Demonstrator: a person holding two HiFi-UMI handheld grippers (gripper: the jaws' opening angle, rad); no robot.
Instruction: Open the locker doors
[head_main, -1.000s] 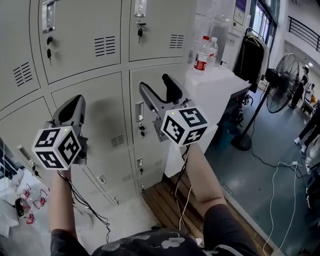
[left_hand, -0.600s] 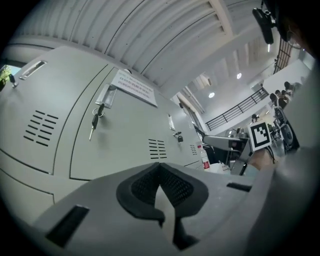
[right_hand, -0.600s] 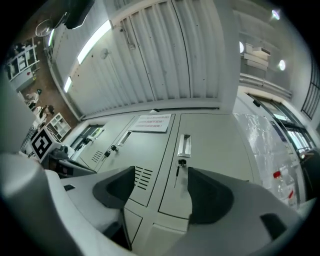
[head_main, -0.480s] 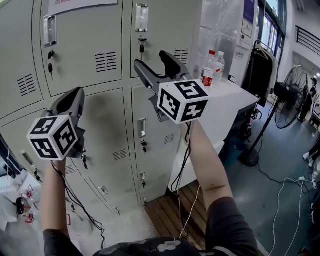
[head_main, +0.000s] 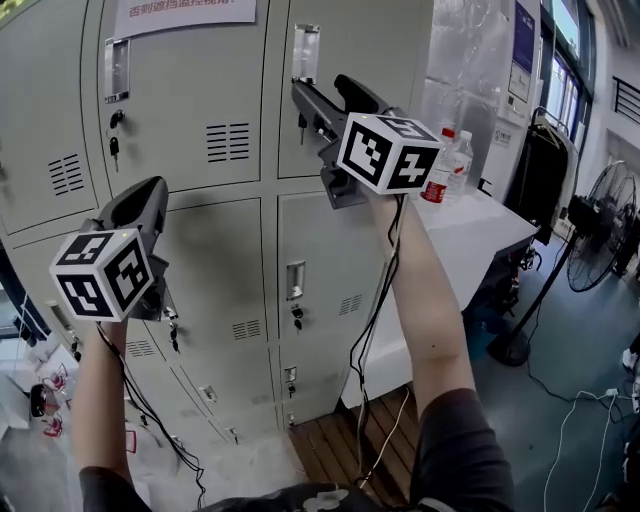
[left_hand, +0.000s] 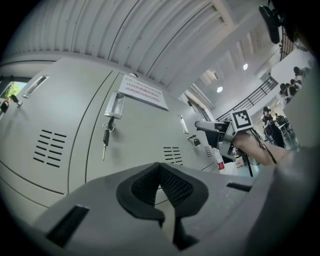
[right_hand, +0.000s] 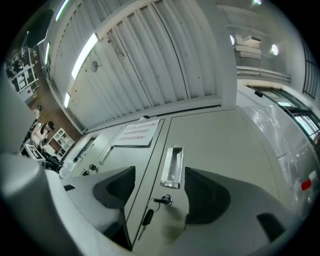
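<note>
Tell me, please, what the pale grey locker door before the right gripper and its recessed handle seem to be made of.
The pale grey locker door: probably painted sheet metal, matte; even coat, crisp seams. The recessed handle: bare metal, perhaps stainless; it reflects light.

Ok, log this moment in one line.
right tool: open, handle framed between jaws, not gripped | left tool: shut, empty | upper locker door: closed, key in lock

Two grippers (head_main: 148, 192) (head_main: 322, 88), two bottles (head_main: 438, 168) (head_main: 461, 160), one fan (head_main: 600, 228), at least six locker doors (head_main: 190, 100).
</note>
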